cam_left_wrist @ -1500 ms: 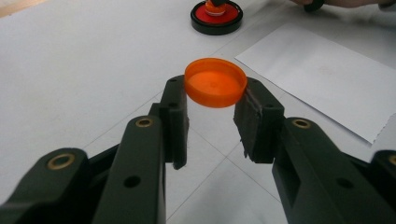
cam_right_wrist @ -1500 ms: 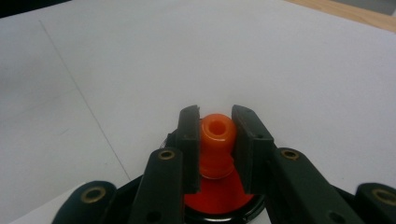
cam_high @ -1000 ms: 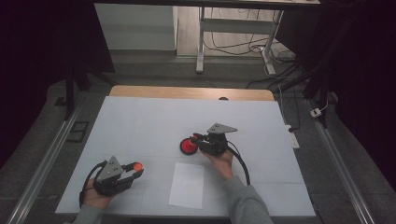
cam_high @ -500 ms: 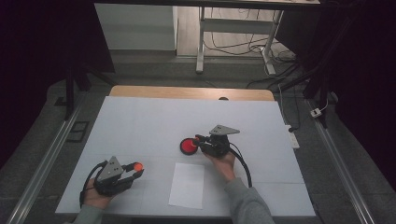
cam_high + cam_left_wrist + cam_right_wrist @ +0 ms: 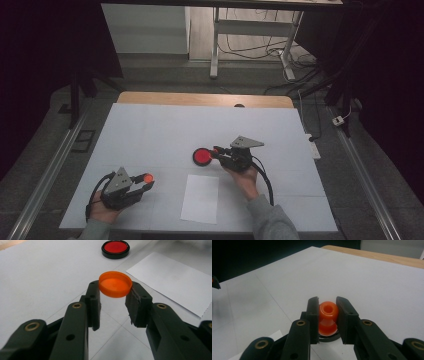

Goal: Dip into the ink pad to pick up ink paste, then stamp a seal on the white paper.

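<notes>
The table cover point(image 5: 165, 130) is white, crossed by faint grey fold lines, with a bare tan wooden strip point(image 5: 200, 99) along its far edge. On the cover lies a plain white sheet of paper point(image 5: 201, 197); just beyond it sits a round red pad in a black rim point(image 5: 202, 157). The left gripper point(image 5: 113, 301) has 2 black jaws with brass-coloured rivets, and between them is an orange cap point(image 5: 115, 284). The right gripper point(image 5: 327, 317) is equally black, clasping an orange stamp point(image 5: 327, 315).

A white paper sheet point(image 5: 200, 198) lies on the table point(image 5: 150, 125).
</notes>
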Demonstrator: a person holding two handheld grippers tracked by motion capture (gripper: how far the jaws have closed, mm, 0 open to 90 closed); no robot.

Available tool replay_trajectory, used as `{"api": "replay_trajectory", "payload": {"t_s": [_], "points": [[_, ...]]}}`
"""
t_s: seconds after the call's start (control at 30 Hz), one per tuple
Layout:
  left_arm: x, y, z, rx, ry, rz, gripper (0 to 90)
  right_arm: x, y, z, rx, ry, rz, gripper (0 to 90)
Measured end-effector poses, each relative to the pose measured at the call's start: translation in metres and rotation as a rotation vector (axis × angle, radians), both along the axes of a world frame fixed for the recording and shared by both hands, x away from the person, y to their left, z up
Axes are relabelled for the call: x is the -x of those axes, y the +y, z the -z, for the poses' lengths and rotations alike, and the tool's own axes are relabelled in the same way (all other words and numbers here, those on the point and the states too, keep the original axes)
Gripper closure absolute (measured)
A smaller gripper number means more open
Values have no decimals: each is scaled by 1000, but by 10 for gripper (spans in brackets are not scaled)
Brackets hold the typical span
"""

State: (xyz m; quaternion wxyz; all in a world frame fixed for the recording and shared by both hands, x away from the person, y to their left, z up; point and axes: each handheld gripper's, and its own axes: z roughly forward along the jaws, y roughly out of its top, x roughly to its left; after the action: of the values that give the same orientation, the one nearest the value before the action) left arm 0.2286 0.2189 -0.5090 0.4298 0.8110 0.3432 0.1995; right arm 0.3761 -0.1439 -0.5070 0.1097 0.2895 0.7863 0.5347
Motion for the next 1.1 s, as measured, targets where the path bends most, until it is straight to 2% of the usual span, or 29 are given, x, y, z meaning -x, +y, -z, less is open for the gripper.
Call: {"api": "replay_trajectory", "payload": {"t_s": [0.37, 0.57, 1.1], "points": [[-1, -3, 1, -1, 3, 10, 640, 9, -11, -5, -14, -11, 1, 722], [-2, -2, 1, 1, 4, 8, 640, 15, -13, -7, -17, -13, -20, 723], [-2, -1, 1, 6, 8, 4, 641, 31, -20, -5, -33, -4, -47, 722]]}}
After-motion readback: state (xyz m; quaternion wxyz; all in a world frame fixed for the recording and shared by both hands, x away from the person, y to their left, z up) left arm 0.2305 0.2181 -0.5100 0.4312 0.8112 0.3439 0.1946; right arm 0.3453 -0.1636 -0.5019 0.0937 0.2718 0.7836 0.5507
